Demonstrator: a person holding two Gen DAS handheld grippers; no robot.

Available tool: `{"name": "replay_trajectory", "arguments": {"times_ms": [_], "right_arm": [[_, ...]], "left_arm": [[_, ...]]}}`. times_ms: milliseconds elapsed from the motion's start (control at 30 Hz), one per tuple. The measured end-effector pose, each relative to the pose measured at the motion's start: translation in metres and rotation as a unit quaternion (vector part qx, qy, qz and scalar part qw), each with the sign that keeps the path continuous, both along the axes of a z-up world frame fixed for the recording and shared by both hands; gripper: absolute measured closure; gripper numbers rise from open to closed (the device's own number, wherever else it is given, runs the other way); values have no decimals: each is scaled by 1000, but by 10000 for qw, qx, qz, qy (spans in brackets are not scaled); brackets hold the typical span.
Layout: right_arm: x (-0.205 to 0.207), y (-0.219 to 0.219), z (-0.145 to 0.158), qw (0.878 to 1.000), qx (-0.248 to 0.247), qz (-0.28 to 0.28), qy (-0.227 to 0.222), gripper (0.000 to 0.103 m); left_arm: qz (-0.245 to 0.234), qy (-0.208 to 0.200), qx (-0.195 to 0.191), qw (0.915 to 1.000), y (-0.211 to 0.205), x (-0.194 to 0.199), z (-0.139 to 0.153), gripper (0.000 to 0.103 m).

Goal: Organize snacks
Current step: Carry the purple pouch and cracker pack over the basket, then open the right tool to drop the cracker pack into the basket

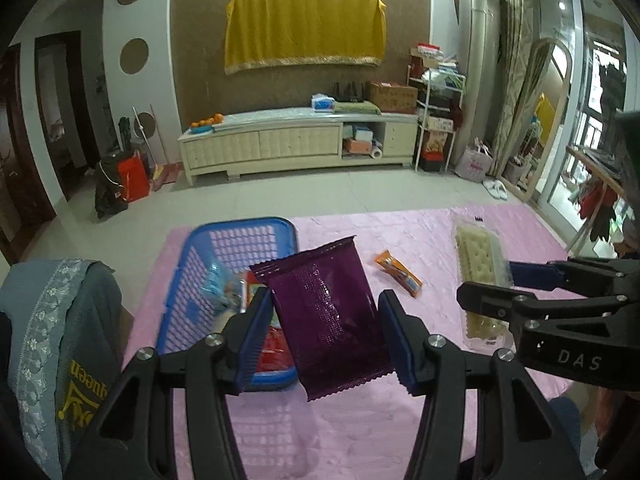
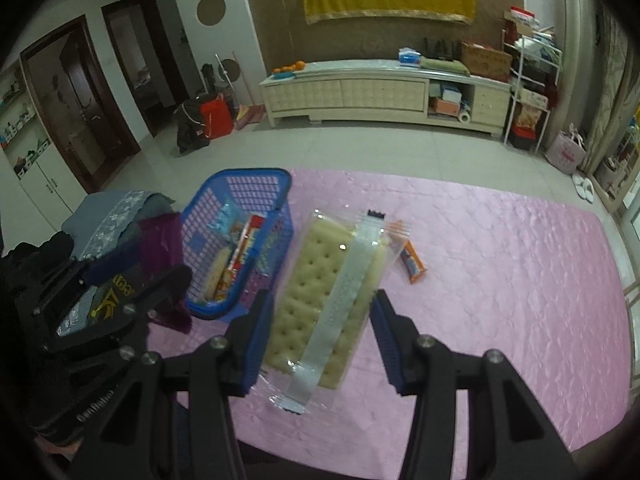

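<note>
The purple snack packet (image 1: pixel 330 320) is hanging between the blue pads of the left gripper (image 1: pixel 322 332), which is clamping it at both side edges, partly closed to the packet's width. It is sitting above the near right corner of the blue basket (image 1: pixel 224 240), lifted off the pink tablecloth (image 1: pixel 420 240). The clear cracker pack (image 2: pixel 324 304), with pale square crackers showing through, is being gripped across its width by the right gripper (image 2: pixel 320 336), jaws about half closed on it, just right of the basket and raised over the cloth. Inside the basket several snack packs (image 2: pixel 236 256) are lying, red and blue wrappers among them. An orange snack bar (image 1: pixel 398 274) is resting on the cloth right of the basket, beyond both held packs. A grey folded garment (image 1: pixel 60 320) is lying left of the basket.
</note>
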State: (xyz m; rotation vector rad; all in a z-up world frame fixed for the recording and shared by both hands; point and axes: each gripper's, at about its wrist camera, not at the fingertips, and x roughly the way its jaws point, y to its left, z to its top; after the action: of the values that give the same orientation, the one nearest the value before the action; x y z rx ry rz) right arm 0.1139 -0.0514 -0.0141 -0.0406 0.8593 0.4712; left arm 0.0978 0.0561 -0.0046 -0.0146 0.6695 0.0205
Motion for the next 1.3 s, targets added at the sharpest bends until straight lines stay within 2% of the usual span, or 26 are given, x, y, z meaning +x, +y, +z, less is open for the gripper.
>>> {"name": "replay_trajectory", "arguments": {"times_ms": [267, 433, 967, 1300], "right_arm": [[4, 37, 12, 9995, 94, 272, -103, 49], [7, 67, 7, 9987, 55, 506, -87, 49], [40, 152, -47, 9944, -316, 935, 386, 49], [54, 184, -85, 9908, -734, 993, 548, 49]], "left_arm": [[167, -72, -20, 9998, 39, -6, 9, 51], [250, -44, -8, 9997, 55, -4, 6, 51], [744, 286, -301, 9964, 132, 11, -42, 51], [851, 362, -519, 9944, 153, 21, -61, 51]]}}
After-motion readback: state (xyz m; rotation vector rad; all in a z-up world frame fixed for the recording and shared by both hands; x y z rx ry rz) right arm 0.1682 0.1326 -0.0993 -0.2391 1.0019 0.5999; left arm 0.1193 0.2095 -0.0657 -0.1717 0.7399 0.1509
